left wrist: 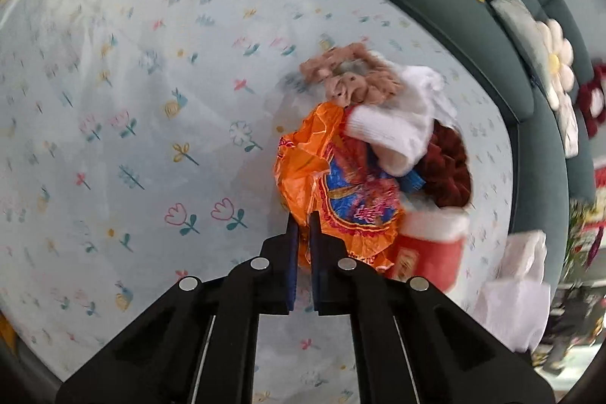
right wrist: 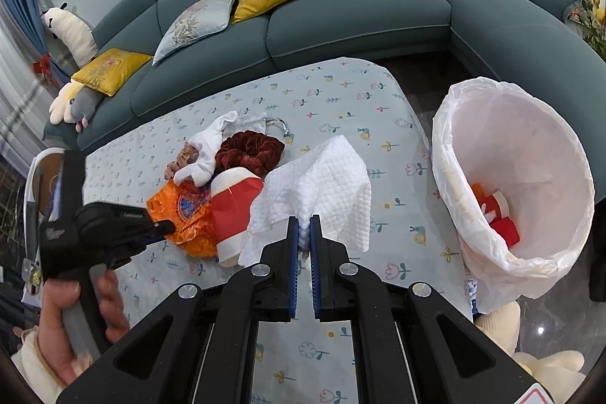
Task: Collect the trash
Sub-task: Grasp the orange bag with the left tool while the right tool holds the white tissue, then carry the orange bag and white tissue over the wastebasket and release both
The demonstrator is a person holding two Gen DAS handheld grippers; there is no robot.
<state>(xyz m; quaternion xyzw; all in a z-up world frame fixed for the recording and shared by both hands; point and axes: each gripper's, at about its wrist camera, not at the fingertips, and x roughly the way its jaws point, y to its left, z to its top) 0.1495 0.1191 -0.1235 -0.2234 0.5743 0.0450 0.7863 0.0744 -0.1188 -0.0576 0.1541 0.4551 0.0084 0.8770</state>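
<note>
**Trash collection partly done: both grippers hold a piece, the bin already has some**

A low bench (right wrist: 341, 93) covered in a pale blue floral cloth stands before a teal sofa (right wrist: 341, 25); to its right is a bin lined with a white bag (right wrist: 454, 154), and inside it lie a few red, orange and white scraps (right wrist: 496, 214), so some trash seems already collected.

The right gripper (right wrist: 304, 230) has its jaws nearly closed on an edge of a white textured paper towel (right wrist: 322, 184), which hangs lifted over the bench, near the bin but not yet above its mouth; this piece looks close to being dropped in.

The left gripper (left wrist: 302, 226), held by a hand (right wrist: 75, 320), has its jaws almost shut, pinching the near edge of a crumpled orange wrapper (left wrist: 303, 169) printed in blue and red; the wrapper lies in the pile at the middle of the bench and looks not yet lifted.

Left beside it: a red and white paper cup (right wrist: 235, 211) on its side, touching the wrapper; this too is likely trash. A white sock (right wrist: 204, 154), a dark red velvet scrunchie (right wrist: 250, 150) and a small brownish crumpled thing (left wrist: 352, 74) lie in the same pile; whether they count as trash cannot be told.

Writing: the wrapper bears a printed emblem and the cup a small yellow label, both too blurred to read; small white lettering on the left gripper's body is also illegible.
</note>
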